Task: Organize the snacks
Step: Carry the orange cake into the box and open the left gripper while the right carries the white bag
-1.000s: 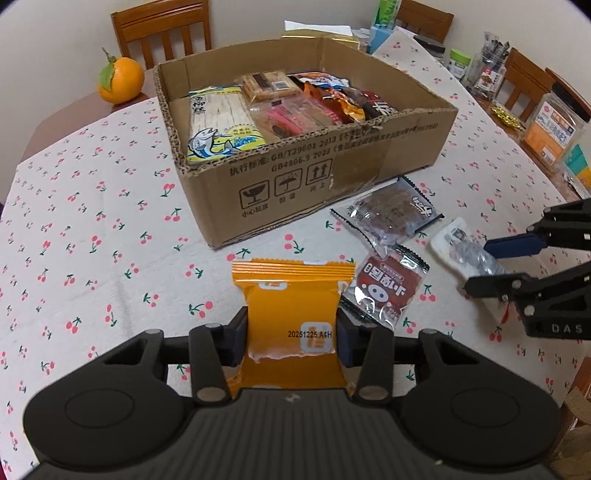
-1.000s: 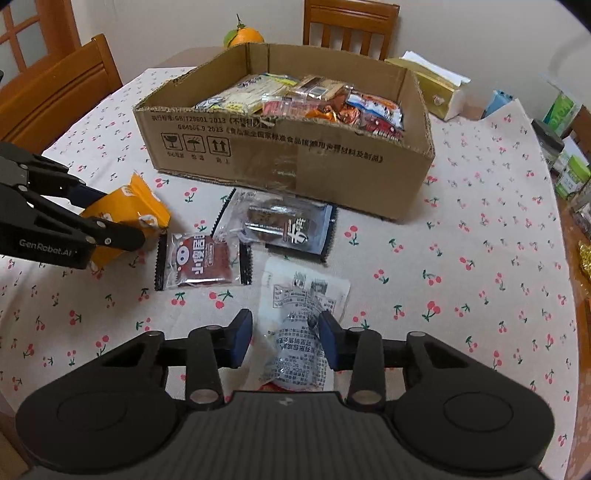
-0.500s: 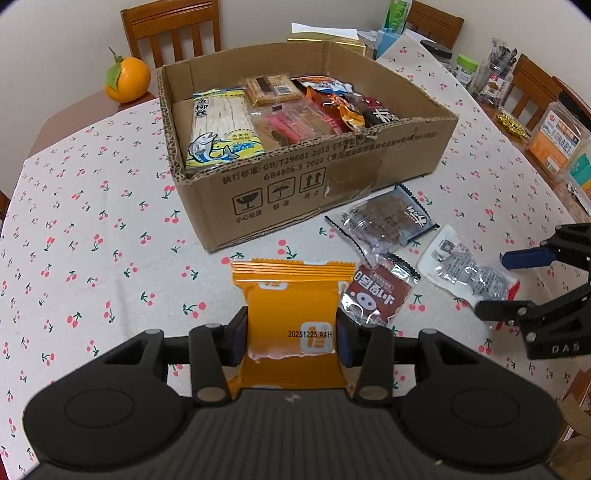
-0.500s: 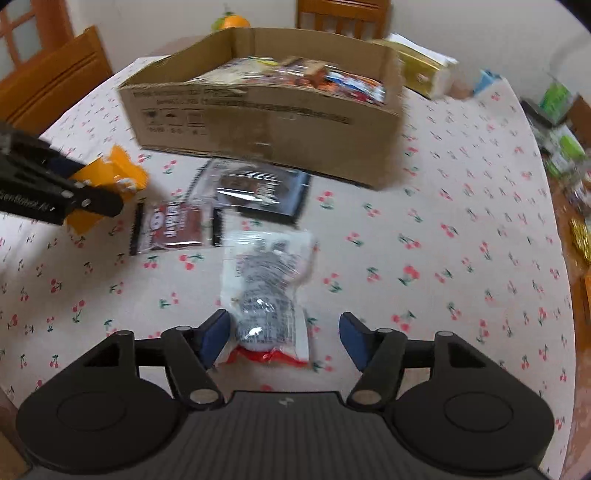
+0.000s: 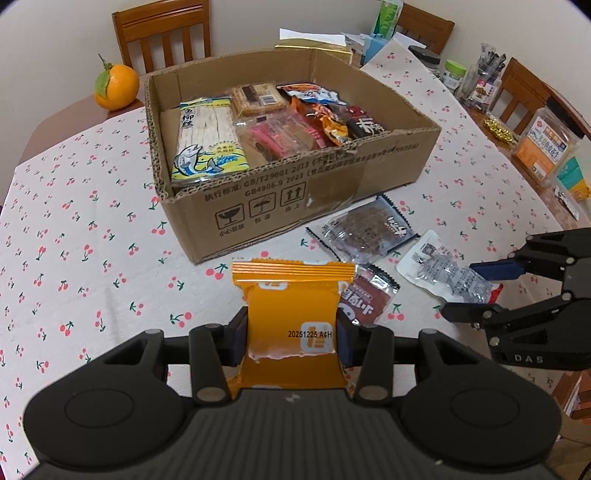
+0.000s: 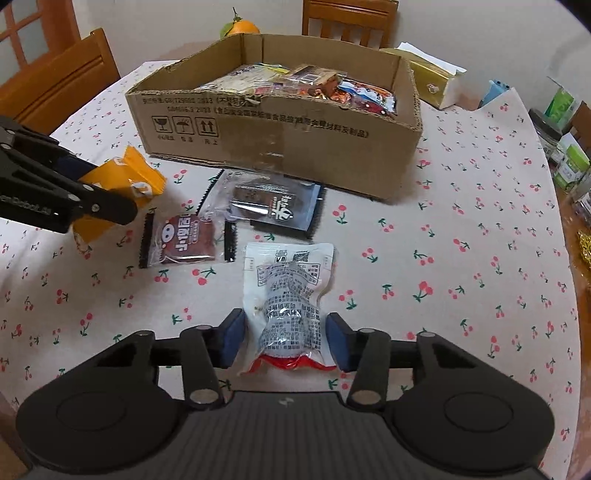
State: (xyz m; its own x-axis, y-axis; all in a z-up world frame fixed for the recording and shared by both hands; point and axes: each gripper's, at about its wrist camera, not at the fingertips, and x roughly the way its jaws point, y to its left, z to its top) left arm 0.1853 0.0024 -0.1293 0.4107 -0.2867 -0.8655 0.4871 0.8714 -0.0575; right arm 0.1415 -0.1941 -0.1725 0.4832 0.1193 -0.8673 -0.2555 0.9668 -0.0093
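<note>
– Where's the box (image 5: 295,192)?
– Mid-table (image 5: 74,266), packets inside it; a fruit (image 5: 116,87) lies behind its left corner.
– And in front?
– Three packets (image 6: 275,203) on the cloth, close together. Chairs (image 5: 162,33) stand behind; jars (image 5: 454,72) crowd the right edge.

Left gripper (image 5: 291,338) clamped on orange foil snack packet (image 5: 291,310), above cherry-print cloth surface (image 5: 85,236). Open brown cardboard box (image 5: 295,192) of snacks beyond. Right gripper (image 5: 476,291) at right edge, fingers astride white-and-clear pouch (image 5: 443,269).
</note>
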